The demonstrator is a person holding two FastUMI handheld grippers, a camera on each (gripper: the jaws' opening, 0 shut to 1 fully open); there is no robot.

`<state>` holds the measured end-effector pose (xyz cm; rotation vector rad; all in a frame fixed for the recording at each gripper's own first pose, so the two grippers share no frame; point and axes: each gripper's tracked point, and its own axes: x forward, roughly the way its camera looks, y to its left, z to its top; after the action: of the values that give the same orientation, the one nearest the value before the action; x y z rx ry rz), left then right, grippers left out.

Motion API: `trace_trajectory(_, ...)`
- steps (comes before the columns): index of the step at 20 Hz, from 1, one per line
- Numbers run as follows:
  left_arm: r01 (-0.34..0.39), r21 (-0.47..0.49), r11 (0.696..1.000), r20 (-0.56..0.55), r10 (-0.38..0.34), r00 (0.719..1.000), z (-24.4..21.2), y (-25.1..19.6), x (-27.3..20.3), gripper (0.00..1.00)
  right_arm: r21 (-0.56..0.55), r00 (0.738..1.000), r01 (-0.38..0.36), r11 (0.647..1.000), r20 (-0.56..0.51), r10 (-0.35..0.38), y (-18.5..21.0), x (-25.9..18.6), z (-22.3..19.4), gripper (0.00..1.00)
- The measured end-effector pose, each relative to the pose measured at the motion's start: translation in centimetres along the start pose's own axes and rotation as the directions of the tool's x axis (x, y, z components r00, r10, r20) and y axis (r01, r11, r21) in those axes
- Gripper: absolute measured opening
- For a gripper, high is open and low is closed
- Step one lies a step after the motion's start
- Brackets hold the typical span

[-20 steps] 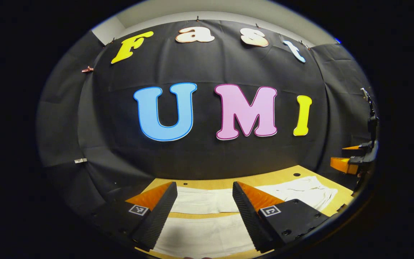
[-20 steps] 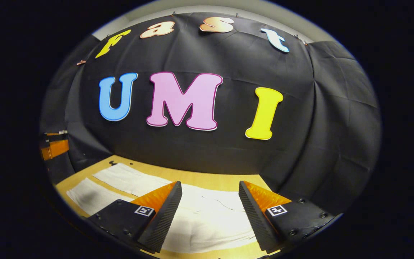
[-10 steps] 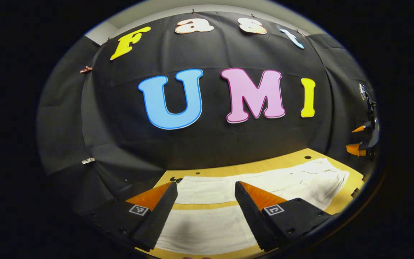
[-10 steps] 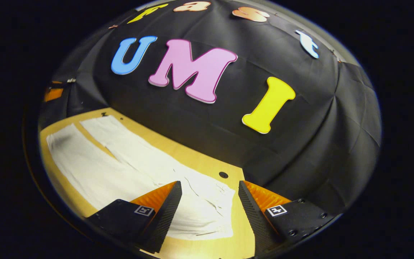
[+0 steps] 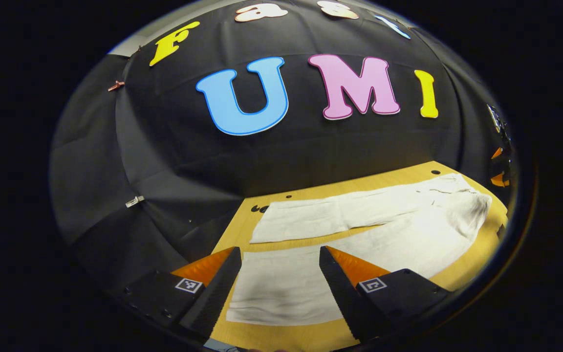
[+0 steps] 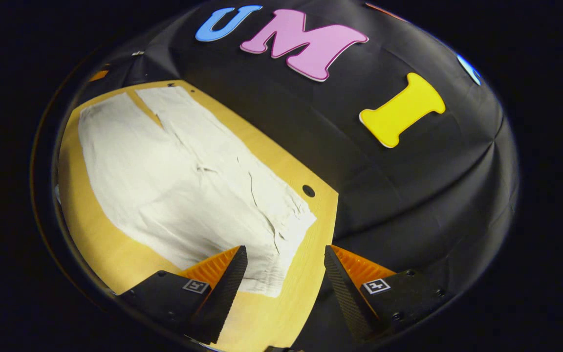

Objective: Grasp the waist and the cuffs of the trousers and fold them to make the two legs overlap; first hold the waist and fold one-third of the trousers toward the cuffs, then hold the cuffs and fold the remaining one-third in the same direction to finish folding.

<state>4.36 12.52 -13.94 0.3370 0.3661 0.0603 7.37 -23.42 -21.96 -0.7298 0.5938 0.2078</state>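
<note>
White trousers [image 5: 359, 230] lie flat and unfolded on the wooden table [image 5: 462, 274], legs spread apart side by side. In the left gripper view my left gripper [image 5: 279, 278] hangs open above the cuff of the near leg [image 5: 281, 288], with nothing between its fingers. The far leg's cuff [image 5: 274, 225] lies beyond it. In the right gripper view the trousers [image 6: 174, 171] stretch away to the upper left, and my right gripper [image 6: 286, 278] stands open above the waist end [image 6: 281, 244] and the table's edge. The other gripper [image 5: 499, 166] shows at the far right of the left gripper view.
Black cloth walls close in the table at the back and both sides. Small round holes [image 6: 308, 190] mark the table top [image 6: 105, 239] near the back edge. Bare wood borders the trousers along the near side.
Both grippers have tipped downward and risen, so much more of the table and trousers is in sight. The right one also rolled, tilting its view. Both stayed open.
</note>
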Motion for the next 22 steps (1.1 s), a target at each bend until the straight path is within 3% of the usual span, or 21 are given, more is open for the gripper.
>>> trace_trajectory(3, -0.004, -0.015, 1.0, -0.061, 0.003, 0.998, -2.2, -0.4, -0.2, 1.0, -0.123, 0.996, -0.078, 0.989, -0.059, 0.072, 0.0, 1.4, -3.0, 0.97)
trace_trajectory(11, -0.148, -0.086, 0.985, -0.158, 0.134, 0.978, -5.8, 2.0, -1.4, 1.0, -0.312, 0.965, -0.231, 0.921, -0.193, 0.177, 1.6, 4.0, -9.6, 0.97)
trace_trajectory(16, -0.217, -0.019, 0.976, -0.233, 0.207, 0.95, -9.3, 5.5, -2.2, 1.0, -0.428, 0.96, -0.251, 0.868, -0.226, 0.165, 1.9, 5.8, -11.3, 0.98)
trace_trajectory(18, -0.215, 0.027, 0.976, -0.262, 0.215, 0.941, -10.3, 6.7, -2.2, 1.0, -0.515, 0.951, -0.282, 0.81, -0.264, 0.163, 2.7, 6.7, -12.2, 0.97)
trace_trajectory(22, -0.179, 0.152, 0.972, -0.28, 0.216, 0.935, -11.3, 9.1, -2.3, 0.98, -0.766, 0.98, -0.2, 0.611, -0.152, 0.131, 4.2, 7.9, -9.6, 0.93)
